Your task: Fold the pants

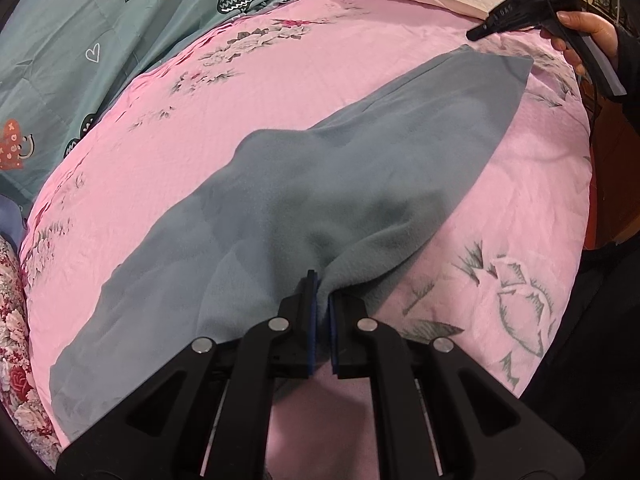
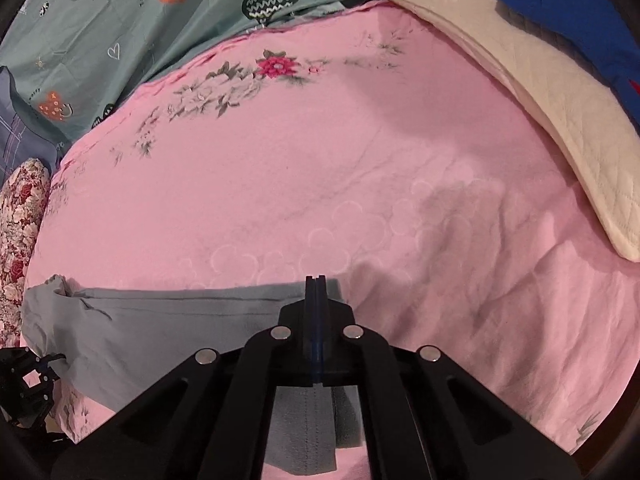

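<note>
Nearest to me, my left gripper [image 1: 322, 296] is clenched on the grey-blue pants [image 1: 304, 200]: a fold of the fleece cloth is pinched between its blue pads and lifts up a little toward them. From that pinch the pants spread flat over the pink floral bedsheet [image 1: 280, 92], one part going to the lower left and a long leg going up to the right.

In the right wrist view, my right gripper [image 2: 316, 280] has its jaws pressed fully together, and I see no cloth between the tips. It stands over the pants [image 2: 160, 320], near their far edge, and the cloth also shows under the gripper body. The left gripper [image 2: 28, 384] appears dark at the left border, beside the pants.

Farther away, in the left wrist view, a hand [image 1: 588, 32] holds the right gripper [image 1: 476, 34] near the end of the leg.

Beyond the sheet lie a cream quilted pillow [image 2: 560, 120], a blue garment [image 2: 580, 12] and a teal blanket with hearts [image 2: 120, 12].
</note>
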`<state>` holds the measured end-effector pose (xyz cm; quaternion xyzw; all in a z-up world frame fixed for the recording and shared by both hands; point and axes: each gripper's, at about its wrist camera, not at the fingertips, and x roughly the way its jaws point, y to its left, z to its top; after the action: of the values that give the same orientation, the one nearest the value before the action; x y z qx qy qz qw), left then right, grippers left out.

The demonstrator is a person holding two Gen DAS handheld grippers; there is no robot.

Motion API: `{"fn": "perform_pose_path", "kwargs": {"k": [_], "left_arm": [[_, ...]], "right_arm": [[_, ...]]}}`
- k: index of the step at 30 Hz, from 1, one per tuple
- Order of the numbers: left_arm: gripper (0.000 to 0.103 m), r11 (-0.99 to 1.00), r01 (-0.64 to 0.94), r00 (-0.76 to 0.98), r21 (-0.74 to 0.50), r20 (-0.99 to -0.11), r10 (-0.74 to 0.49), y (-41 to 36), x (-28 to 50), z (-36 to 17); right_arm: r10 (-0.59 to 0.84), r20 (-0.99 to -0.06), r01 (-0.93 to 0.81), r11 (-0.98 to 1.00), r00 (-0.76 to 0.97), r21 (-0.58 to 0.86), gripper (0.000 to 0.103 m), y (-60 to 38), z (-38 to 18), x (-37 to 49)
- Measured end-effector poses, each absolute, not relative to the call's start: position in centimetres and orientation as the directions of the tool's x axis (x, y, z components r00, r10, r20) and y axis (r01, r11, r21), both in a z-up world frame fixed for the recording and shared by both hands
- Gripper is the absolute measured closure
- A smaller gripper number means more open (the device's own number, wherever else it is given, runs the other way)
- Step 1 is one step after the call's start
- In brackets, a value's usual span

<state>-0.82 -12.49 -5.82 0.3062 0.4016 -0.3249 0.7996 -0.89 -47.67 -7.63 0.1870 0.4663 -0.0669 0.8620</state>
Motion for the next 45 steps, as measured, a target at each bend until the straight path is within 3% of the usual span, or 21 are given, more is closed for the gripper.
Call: {"fn": "perform_pose_path", "kwargs": {"k": [2, 3, 4, 12, 16, 24, 26, 30, 31, 33, 45], "left_arm": [[0.098, 0.602, 0.765, 0.466, 0.227, -0.841, -0.276, -12.5, -0.7, -5.8], [0.098, 0.601, 0.766, 0.467, 0.228, -0.84, -0.276, -12.5, -0.8, -5.8], [0.098, 0.6, 0.767, 0.466, 0.228, -0.84, -0.277, -12.4, -0.8, -5.8], [0.097, 0.606, 0.763, 0.468, 0.226, -0.839, -0.277, -12.4, -0.7, -5.8], [0.096, 0.611, 0.76, 0.469, 0.222, -0.838, -0.278, -12.3, -0.8, -5.8], [0.083, 0.612, 0.758, 0.478, 0.223, -0.83, -0.289, -12.5, -0.7, -5.4], [0.083, 0.611, 0.759, 0.476, 0.225, -0.832, -0.284, -12.6, -0.7, -5.6], [0.08, 0.616, 0.755, 0.478, 0.226, -0.833, -0.28, -12.4, -0.5, -5.6], [0.078, 0.618, 0.753, 0.479, 0.227, -0.832, -0.278, -12.3, -0.5, -5.5], [0.078, 0.619, 0.751, 0.482, 0.229, -0.832, -0.277, -12.1, -0.5, -5.5], [0.071, 0.634, 0.74, 0.491, 0.226, -0.825, -0.279, -11.7, -0.4, -5.2]], "right_arm": [[0.045, -0.833, 0.297, 0.923, 0.551, 0.246, 0.086, -47.7, -7.9, -1.2], [0.055, -0.829, 0.294, 0.92, 0.556, 0.258, 0.07, -47.8, -7.9, -1.5], [0.059, -0.822, 0.289, 0.92, 0.566, 0.266, 0.064, -47.8, -7.7, -1.8], [0.111, -0.864, 0.231, 0.94, 0.491, 0.252, 0.066, -46.2, -9.2, -0.6], [0.101, -0.862, 0.214, 0.948, 0.498, 0.235, 0.095, -45.4, -9.0, -0.2], [0.06, -0.82, 0.236, 0.943, 0.569, 0.233, 0.095, -46.6, -6.7, -0.3], [0.095, -0.852, 0.229, 0.943, 0.515, 0.243, 0.092, -46.6, -8.2, 0.3], [0.052, -0.862, 0.251, 0.946, 0.504, 0.204, 0.067, -46.8, -8.6, -0.4], [0.04, -0.855, 0.264, 0.943, 0.518, 0.204, 0.056, -47.2, -8.0, -0.9], [0.026, -0.845, 0.293, 0.932, 0.534, 0.214, 0.05, -48.2, -7.1, -2.4], [0.19, -0.831, 0.293, 0.875, 0.523, 0.384, 0.046, -47.7, -9.4, -6.9]]}}
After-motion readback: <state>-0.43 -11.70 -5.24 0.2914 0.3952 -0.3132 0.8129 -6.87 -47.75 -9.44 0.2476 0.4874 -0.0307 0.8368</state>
